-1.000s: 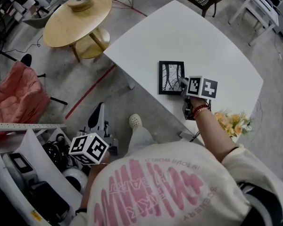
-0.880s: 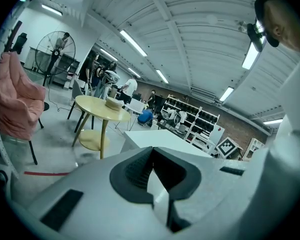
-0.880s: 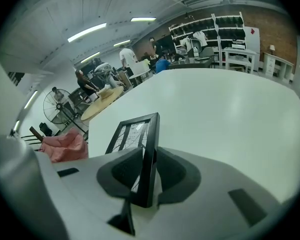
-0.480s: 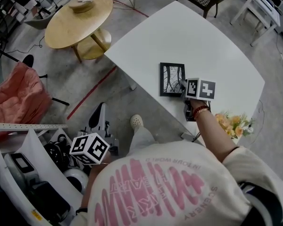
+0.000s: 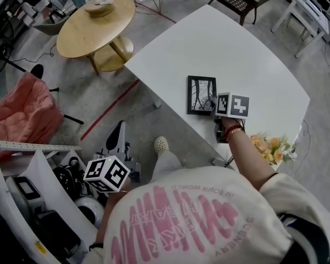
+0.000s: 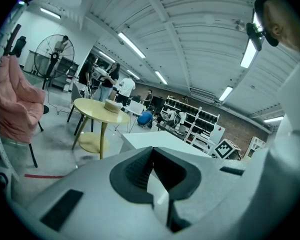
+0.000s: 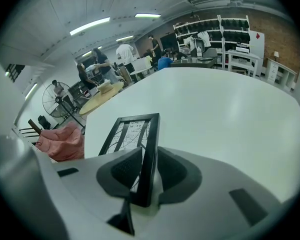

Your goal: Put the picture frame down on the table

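A black picture frame [image 5: 201,95] with a black-and-white print lies over the near part of the white table [image 5: 236,48]. My right gripper [image 5: 214,104] is shut on the frame's right edge. In the right gripper view the frame [image 7: 135,139] stands between the jaws, its edge pinched, held low over the table [image 7: 225,109]. My left gripper [image 5: 105,174] hangs off the table near the person's left side. In the left gripper view the left gripper [image 6: 155,184] is shut with nothing between its jaws.
A round wooden table [image 5: 96,23] stands at the far left with a small object on it. A pink beanbag [image 5: 22,114] sits on the floor at left. Yellow flowers [image 5: 272,146] are by the white table's near right edge. Equipment and a shelf [image 5: 27,202] crowd the lower left.
The frame and my right gripper have stayed almost in place, shifting only slightly with the view. The left gripper has barely moved.
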Demonstrator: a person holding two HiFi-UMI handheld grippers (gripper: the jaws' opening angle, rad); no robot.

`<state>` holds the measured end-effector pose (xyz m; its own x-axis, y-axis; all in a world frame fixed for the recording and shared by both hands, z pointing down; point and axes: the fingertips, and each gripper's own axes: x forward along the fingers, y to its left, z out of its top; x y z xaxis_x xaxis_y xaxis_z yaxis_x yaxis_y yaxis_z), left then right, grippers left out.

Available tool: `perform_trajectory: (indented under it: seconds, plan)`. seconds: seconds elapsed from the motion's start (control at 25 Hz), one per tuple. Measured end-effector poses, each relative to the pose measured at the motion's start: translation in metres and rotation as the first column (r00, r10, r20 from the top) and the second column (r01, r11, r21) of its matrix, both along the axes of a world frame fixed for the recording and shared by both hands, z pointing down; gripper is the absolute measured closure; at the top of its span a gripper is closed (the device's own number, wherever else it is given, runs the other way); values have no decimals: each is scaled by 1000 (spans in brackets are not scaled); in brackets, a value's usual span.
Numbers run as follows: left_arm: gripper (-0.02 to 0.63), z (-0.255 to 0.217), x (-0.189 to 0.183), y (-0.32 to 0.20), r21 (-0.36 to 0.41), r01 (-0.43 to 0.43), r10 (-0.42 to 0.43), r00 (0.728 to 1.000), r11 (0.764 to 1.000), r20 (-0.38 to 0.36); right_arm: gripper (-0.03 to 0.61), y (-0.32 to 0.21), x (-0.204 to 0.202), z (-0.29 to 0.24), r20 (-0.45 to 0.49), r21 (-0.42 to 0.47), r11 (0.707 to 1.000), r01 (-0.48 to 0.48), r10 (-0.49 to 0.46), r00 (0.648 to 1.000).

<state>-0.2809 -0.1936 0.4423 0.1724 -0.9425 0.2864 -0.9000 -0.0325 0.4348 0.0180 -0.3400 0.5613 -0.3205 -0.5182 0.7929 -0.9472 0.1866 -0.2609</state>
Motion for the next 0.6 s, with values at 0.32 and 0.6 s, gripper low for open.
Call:
perform_trajectory:
  seconds: [0.32, 0.6]
  plan:
    - [611, -8, 16, 0, 24, -8, 8, 1000, 1000, 1, 440, 2, 6, -13, 23, 30, 999, 20, -20, 1000]
    - [611, -24, 41, -6, 57, -44, 43, 999, 997, 10, 493, 2, 14, -63, 91, 152, 988, 0, -14, 996]
